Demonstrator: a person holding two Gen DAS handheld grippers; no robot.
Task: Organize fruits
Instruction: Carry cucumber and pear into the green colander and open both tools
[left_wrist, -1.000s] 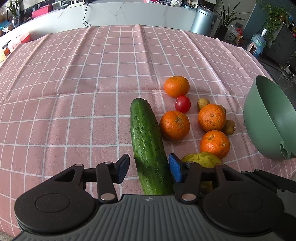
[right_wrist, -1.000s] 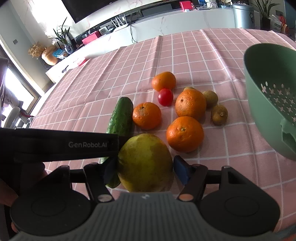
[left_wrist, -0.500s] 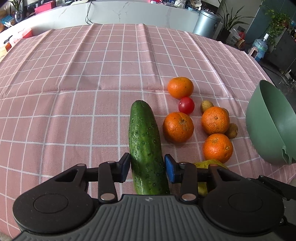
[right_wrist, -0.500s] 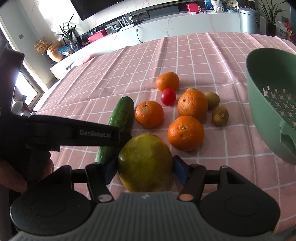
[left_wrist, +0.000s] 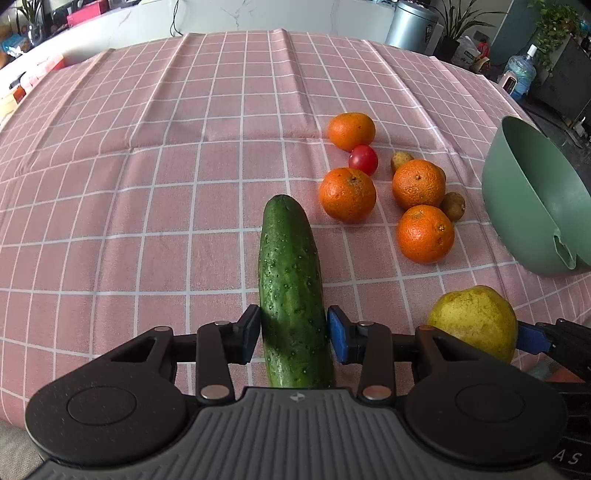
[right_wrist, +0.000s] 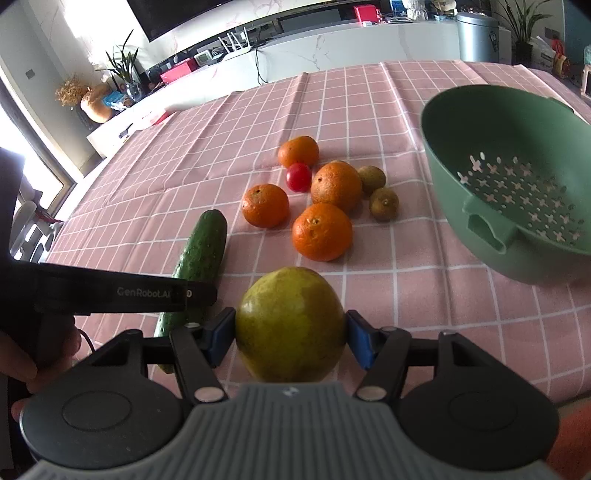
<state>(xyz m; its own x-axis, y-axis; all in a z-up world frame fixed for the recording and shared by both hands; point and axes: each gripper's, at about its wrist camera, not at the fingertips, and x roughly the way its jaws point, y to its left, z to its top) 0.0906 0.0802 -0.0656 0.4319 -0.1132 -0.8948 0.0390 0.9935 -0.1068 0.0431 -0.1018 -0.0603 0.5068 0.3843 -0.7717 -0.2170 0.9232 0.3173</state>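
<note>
Since the earlier frames the left gripper has narrowed from straddling the cucumber loosely to pressing both pads against its near end, and the view has lifted slightly. The cucumber runs from between the jaws toward 12 o'clock over the pink checked desk. The right gripper stays clamped on the yellow-green pear, as before. Four oranges cluster at 12 o'clock of the pear, and the green colander sits tilted at 2 o'clock.
</note>
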